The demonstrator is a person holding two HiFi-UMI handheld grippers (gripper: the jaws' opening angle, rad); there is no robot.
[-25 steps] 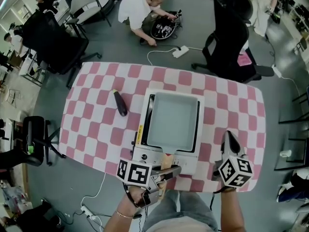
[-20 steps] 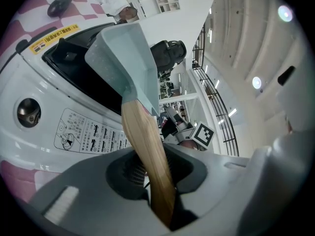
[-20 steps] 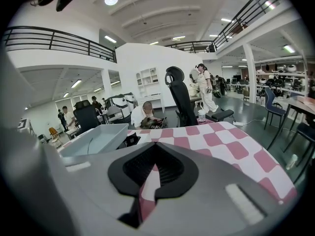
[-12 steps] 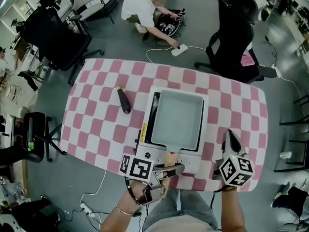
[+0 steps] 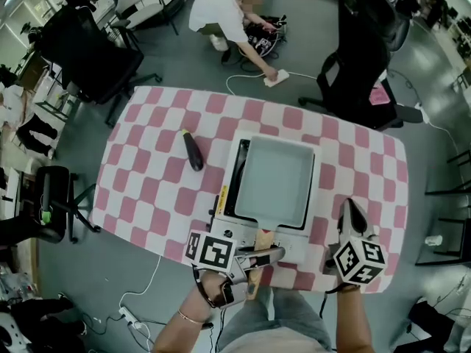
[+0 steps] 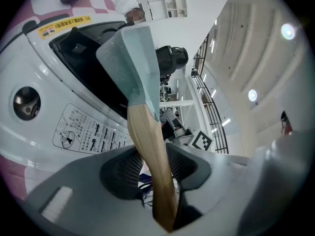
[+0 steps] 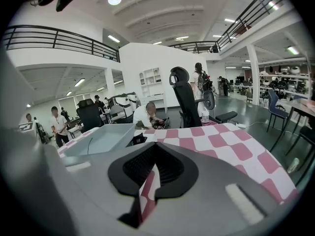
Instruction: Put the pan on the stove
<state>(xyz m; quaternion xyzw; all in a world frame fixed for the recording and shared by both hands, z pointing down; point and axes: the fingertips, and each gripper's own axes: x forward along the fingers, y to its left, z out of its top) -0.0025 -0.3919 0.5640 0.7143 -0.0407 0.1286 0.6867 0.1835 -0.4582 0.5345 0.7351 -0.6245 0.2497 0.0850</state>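
Observation:
The pale rectangular pan (image 5: 274, 179) sits on the white portable stove (image 5: 221, 230) in the middle of the checked table. Its wooden handle (image 5: 261, 240) points toward me. My left gripper (image 5: 266, 257) is around that handle at the table's near edge. In the left gripper view the handle (image 6: 150, 151) runs between the ribbed pads (image 6: 127, 167); the jaws are opening and slim gaps show beside the wood. My right gripper (image 5: 351, 210) rests shut and empty on the cloth right of the stove, and the pan (image 7: 98, 139) is to its left.
A dark elongated object (image 5: 193, 151) lies on the cloth left of the stove. Black office chairs (image 5: 85, 65) stand round the table. A person (image 5: 221, 13) crouches on the floor beyond it by a power strip (image 5: 277, 76) and cables.
My left gripper stays at the pan's handle, its fingers slightly further apart. Pan, stove and right gripper hold still. The crouching person has reached toward the power strip.

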